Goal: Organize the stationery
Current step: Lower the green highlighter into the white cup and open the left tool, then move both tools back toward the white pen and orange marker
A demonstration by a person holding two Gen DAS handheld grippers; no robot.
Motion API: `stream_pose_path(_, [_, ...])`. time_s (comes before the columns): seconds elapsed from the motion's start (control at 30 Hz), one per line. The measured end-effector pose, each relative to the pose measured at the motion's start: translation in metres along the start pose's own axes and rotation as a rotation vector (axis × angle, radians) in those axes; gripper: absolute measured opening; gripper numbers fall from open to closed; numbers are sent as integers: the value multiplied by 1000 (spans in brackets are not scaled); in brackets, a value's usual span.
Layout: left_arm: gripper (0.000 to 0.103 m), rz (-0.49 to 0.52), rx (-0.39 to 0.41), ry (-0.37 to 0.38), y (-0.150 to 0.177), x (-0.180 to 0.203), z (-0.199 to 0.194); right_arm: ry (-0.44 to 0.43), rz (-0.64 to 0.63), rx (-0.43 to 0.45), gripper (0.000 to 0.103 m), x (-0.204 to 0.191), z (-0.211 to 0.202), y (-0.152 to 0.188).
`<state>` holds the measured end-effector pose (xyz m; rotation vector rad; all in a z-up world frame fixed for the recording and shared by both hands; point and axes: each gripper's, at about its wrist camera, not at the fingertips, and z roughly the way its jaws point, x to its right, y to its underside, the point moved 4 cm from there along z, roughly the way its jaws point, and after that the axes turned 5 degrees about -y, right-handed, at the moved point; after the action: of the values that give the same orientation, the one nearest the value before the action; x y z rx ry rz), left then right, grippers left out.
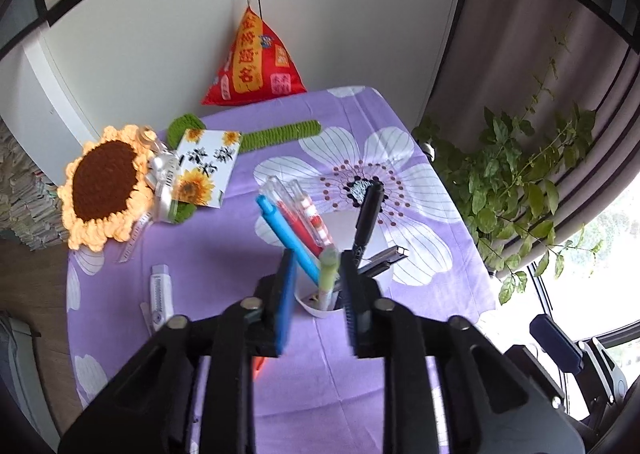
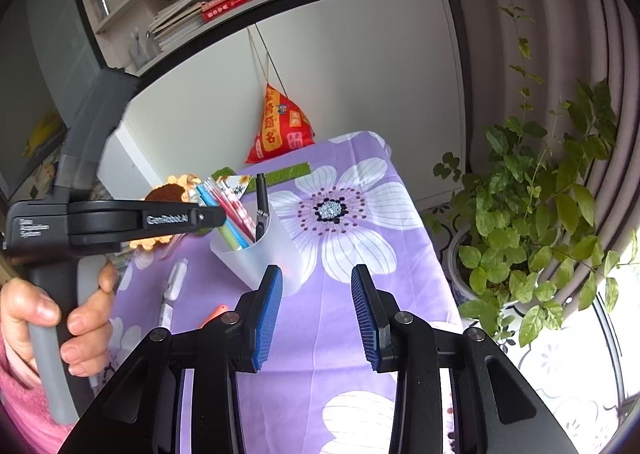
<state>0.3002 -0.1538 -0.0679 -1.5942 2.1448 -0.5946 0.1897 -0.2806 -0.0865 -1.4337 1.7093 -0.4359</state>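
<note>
L gripper point(image 1: 316, 286) hangs over the white cup point(image 2: 256, 258) w/ a green pen point(image 1: 328, 270) btwn its jaws, pads apart, not pressing. R gripper point(image 2: 316, 310) is part-open, nothing in it.

L gripper point(image 1: 316, 274) sits low centre in the left wrist view, pointing steeply down; blue-padded fingers point(image 1: 284, 294) part-open w/ a gap between, pads not seen pressing anything. In the right wrist view it shows side-on at mid left, held by the left hand point(image 2: 60, 318) at lower left, curled round a grey handle, pink sleeve below. R gripper point(image 2: 316, 310) bottom centre of its own view, tilted down, fingers point(image 2: 266, 314) apart, nothing between them.
</note>
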Motion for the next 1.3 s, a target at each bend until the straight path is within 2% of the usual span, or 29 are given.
stream_pose_path(0.1, [29, -29, 62, 14, -5, -16, -23, -4, -13, -7, 36, -5, 1, 1])
stream_pose_path(0.17, [38, -81, 114, 5, -8, -38, -43, -7, -27, -13, 36, -10, 3, 2])
stream_pose_path(0.23, [47, -128, 147, -21, -7, -60, -55, -11, -39, -22, 36, -15, 5, 3])
stream_pose_path(0.37, [47, -201, 174, -113, 10, -108, -65, -31, -60, -39, 36, -27, 10, 6])
stream_pose_path(0.5, [49, -247, 114, -150, 42, -140, -49, -47, -107, -63, 36, -47, 18, 11])
stream_pose_path(0.67, [48, -317, -25, -167, 86, -170, -3, -53, -190, -119, 36, -77, 35, 22])
stream_pose_path(0.77, [47, -357, -89, -165, 96, -181, 20, -53, -235, -161, 36, -95, 46, 32])
stream_pose_path(0.93, [45, -373, -141, -154, 101, -187, 44, -36, -273, -246, 36, -112, 63, 48])
stream_pose_path(1.13, [45, -424, -193, -152, 99, -191, 67, 24, -190, -408, 36, -119, 97, 63])
stream_pose_path(1.23, [40, -418, -206, -154, 98, -191, 75, 45, -99, -478, 36, -122, 118, 67])
stream_pose_path(1.3, [35, -420, -220, -150, 98, -191, 81, 67, -62, -490, 36, -124, 128, 67])
